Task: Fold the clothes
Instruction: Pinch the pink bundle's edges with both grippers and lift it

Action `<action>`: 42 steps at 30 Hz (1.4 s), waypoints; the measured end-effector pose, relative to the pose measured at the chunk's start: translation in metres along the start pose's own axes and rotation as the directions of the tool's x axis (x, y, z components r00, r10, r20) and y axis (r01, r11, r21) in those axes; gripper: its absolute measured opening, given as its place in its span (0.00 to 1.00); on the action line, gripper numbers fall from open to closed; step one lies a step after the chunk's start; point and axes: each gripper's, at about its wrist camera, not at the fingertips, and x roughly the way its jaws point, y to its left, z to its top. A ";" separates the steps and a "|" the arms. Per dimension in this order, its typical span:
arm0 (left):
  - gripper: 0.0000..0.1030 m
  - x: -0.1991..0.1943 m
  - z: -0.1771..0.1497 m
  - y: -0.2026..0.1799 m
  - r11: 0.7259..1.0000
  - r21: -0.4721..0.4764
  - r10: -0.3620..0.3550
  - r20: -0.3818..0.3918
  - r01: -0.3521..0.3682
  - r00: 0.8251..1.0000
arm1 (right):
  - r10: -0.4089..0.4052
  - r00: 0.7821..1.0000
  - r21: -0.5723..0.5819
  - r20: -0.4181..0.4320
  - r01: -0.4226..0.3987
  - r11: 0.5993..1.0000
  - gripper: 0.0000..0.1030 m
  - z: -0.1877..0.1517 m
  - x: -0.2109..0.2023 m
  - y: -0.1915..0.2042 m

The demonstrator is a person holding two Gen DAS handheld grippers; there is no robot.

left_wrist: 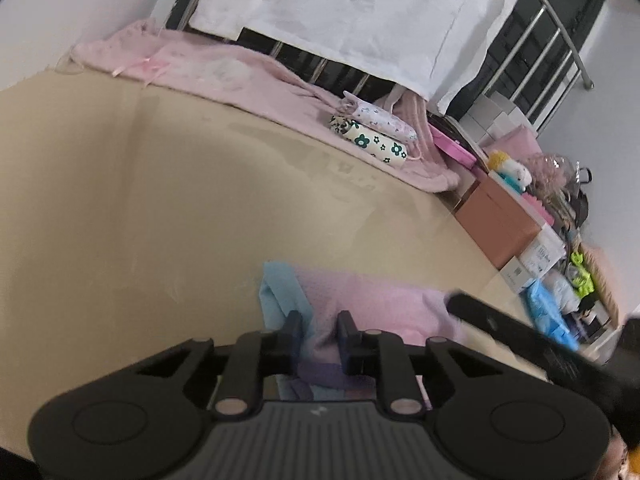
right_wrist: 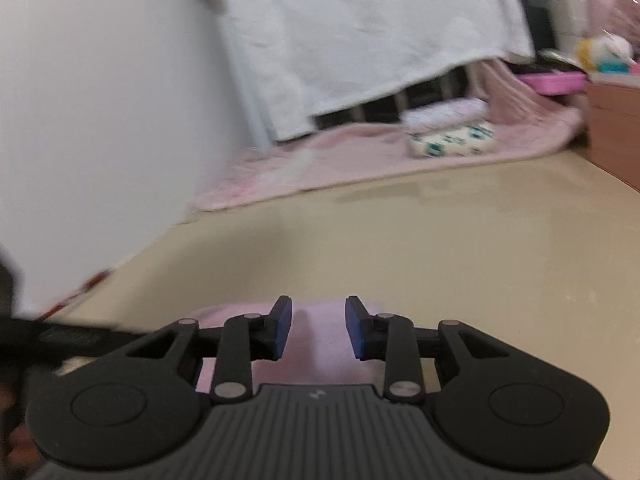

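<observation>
A pink garment with a light blue part (left_wrist: 360, 304) lies on the beige table (left_wrist: 160, 200). My left gripper (left_wrist: 320, 334) is right over its near edge, jaws a little apart with cloth between and under them; I cannot tell if they pinch it. The right gripper's black finger (left_wrist: 500, 324) shows at the garment's right side. In the right wrist view my right gripper (right_wrist: 318, 330) is open above the same pink garment (right_wrist: 320, 344), its blue pads (right_wrist: 282, 330) apart with nothing between them.
Two folded floral cloths (left_wrist: 372, 136) lie on a pink blanket (left_wrist: 240, 76) at the table's far edge, also in the right wrist view (right_wrist: 452, 132). A white sheet (left_wrist: 360, 12) hangs over a metal bed frame. Boxes (left_wrist: 496, 224) and clutter stand at the right.
</observation>
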 end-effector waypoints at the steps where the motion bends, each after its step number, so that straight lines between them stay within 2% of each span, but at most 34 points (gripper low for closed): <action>1: 0.17 0.000 -0.001 -0.001 1.000 0.011 0.005 0.003 -0.005 1.000 | -0.020 1.000 0.013 -0.020 0.021 1.000 0.29 0.002 0.009 -0.004; 2: 0.17 0.000 -0.001 -0.003 1.000 0.022 0.009 0.005 -0.010 1.000 | -0.040 0.998 0.026 -0.041 0.041 0.999 0.26 0.004 0.017 -0.008; 5: 0.22 -0.006 0.000 0.000 1.000 0.021 -0.001 0.015 0.000 1.000 | -0.025 1.000 0.032 -0.007 0.025 0.999 0.30 0.006 0.011 -0.008; 6: 0.35 -0.009 0.002 0.002 1.000 0.015 -0.007 0.020 0.007 1.000 | -0.022 0.999 0.024 0.023 0.021 0.999 0.32 0.006 0.003 -0.007; 7: 0.49 -0.011 0.003 0.004 1.000 0.009 -0.014 0.025 0.014 1.000 | -0.023 0.999 0.012 0.046 0.022 1.000 0.39 0.005 -0.005 -0.006; 8: 0.50 -0.014 0.006 0.007 1.000 -0.003 -0.014 0.047 0.014 0.999 | -0.024 0.999 0.002 0.041 0.024 1.000 0.44 0.003 -0.005 -0.003; 9: 0.47 -0.013 0.011 0.008 1.000 -0.013 -0.004 0.069 0.005 0.998 | -0.026 0.999 -0.008 0.037 0.026 1.000 0.45 0.001 -0.006 -0.001; 11: 0.42 -0.003 0.017 0.006 1.000 -0.007 0.012 0.061 -0.012 0.998 | -0.029 0.999 -0.029 0.029 0.030 0.999 0.45 -0.003 -0.007 0.004; 13: 0.14 0.009 0.024 0.003 1.000 0.002 0.028 0.049 -0.029 0.998 | -0.033 0.999 -0.049 0.020 0.034 0.998 0.45 -0.007 -0.009 0.008; 15: 0.11 0.020 0.021 -0.002 0.997 0.036 0.067 0.015 -0.068 0.998 | -0.037 0.999 -0.070 0.012 0.037 0.997 0.45 -0.011 -0.010 0.013; 18: 0.12 0.017 0.011 0.002 0.997 0.006 0.074 0.055 -0.074 0.996 | -0.043 0.999 -0.100 0.000 0.042 0.994 0.45 -0.018 -0.012 0.020; 20: 0.19 0.008 0.006 0.008 0.997 -0.040 0.068 0.084 -0.065 0.994 | -0.045 0.999 -0.102 -0.009 0.044 0.994 0.45 -0.018 -0.012 0.020; 22: 0.40 -0.003 0.003 0.013 0.994 -0.094 0.066 0.113 -0.056 0.991 | -0.048 0.999 -0.103 -0.018 0.046 0.994 0.45 -0.018 -0.012 0.021; 26: 0.60 -0.016 0.006 0.011 0.996 -0.076 0.057 0.037 -0.054 0.998 | -0.053 0.998 -0.106 -0.035 0.049 0.993 0.45 -0.019 -0.012 0.022; 27: 0.68 -0.015 0.005 0.007 0.997 -0.064 0.053 0.016 -0.051 0.998 | -0.054 0.998 -0.107 -0.039 0.050 0.993 0.45 -0.019 -0.012 0.023; 28: 0.70 -0.013 0.005 0.003 0.998 -0.051 0.048 -0.005 -0.049 0.999 | -0.056 0.998 -0.107 -0.043 0.051 0.993 0.45 -0.019 -0.012 0.023; 31: 0.69 -0.008 -0.001 -0.014 0.993 0.050 0.108 -0.008 -0.108 0.994 | -0.060 0.997 -0.109 -0.056 0.053 0.993 0.46 -0.020 -0.012 0.024; 34: 0.67 -0.005 -0.009 -0.029 0.973 0.164 0.164 -0.001 -0.162 0.986 | -0.064 0.996 -0.112 -0.069 0.056 0.992 0.47 -0.020 -0.012 0.025; 36: 0.67 -0.005 -0.013 -0.035 0.966 0.197 0.171 -0.005 -0.167 0.985 | -0.065 0.996 -0.114 -0.069 0.057 0.992 0.47 -0.020 -0.013 0.026; 39: 0.67 -0.006 -0.014 -0.035 0.971 0.188 0.157 -0.024 -0.149 0.987 | -0.064 0.996 -0.117 -0.056 0.057 0.991 0.47 -0.021 -0.016 0.028; 42: 0.67 -0.007 -0.014 -0.036 0.962 0.216 0.173 -0.017 -0.166 0.985 | -0.061 0.996 -0.095 -0.062 0.055 0.994 0.47 -0.017 -0.018 0.028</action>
